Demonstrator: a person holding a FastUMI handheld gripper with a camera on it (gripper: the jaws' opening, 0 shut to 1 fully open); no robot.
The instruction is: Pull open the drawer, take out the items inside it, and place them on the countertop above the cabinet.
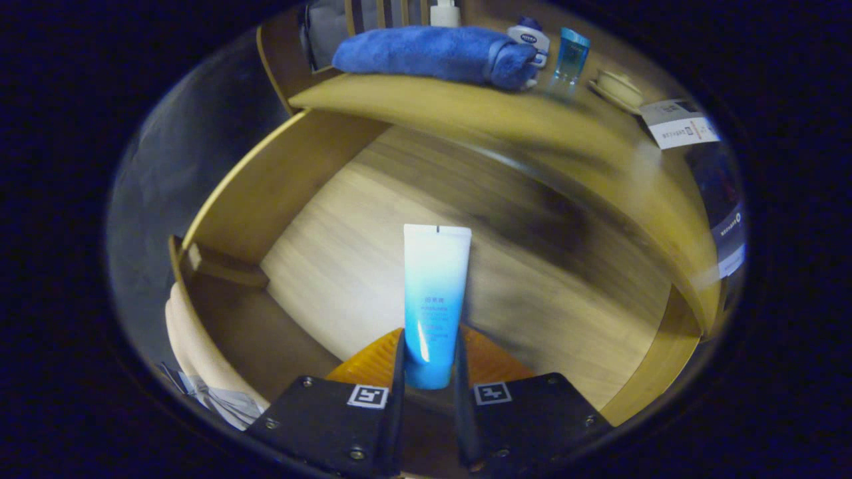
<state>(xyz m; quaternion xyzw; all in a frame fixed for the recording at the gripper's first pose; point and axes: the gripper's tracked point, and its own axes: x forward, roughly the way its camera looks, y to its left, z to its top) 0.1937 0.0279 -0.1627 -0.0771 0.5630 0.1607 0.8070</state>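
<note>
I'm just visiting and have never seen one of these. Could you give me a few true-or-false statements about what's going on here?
1. The tool grips a blue-and-white tube. True.
2. The drawer is shut. False: it stands open.
3. A rolled blue towel lies on the countertop. True.
4. The towel lies inside the drawer. False: it is on the countertop above.
5. A small blue bottle stands beside the towel. True.

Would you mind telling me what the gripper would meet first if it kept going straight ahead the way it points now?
The gripper, jaws shut on the tube, points into the open drawer. The tube's far end would probably meet the drawer's wooden bottom first, though depth is unclear.
</note>
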